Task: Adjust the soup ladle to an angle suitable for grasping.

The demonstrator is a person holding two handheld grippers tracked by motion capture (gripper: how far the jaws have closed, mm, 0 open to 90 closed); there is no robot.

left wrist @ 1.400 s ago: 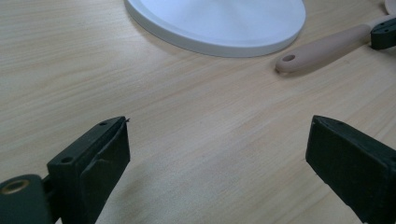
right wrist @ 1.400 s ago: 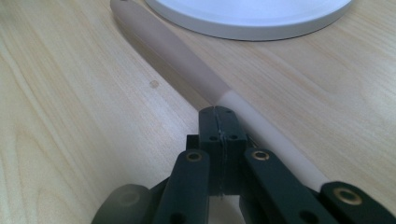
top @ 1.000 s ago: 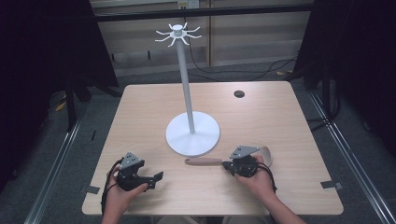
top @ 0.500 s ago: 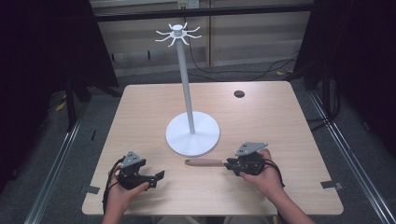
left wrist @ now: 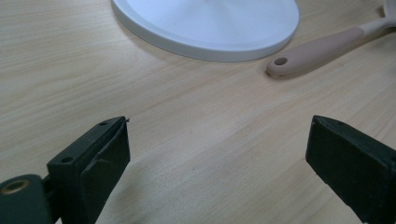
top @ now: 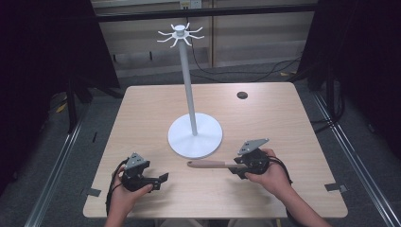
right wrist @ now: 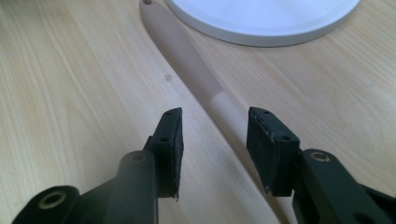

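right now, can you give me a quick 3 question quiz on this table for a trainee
1. True or false: the left gripper is closed on the utensil handle.
2. Which gripper has its jaws on either side of the utensil's pale shaft?
A. left
B. right
C. neither
3. Fill in: the white stand carries a ring of ____ at the top of its pole.

Key:
1. False. The left gripper is open over bare table, with the handle's holed end lying farther off.
2. B. The jaws sit on both sides of the shaft, with gaps visible.
3. Hooks.
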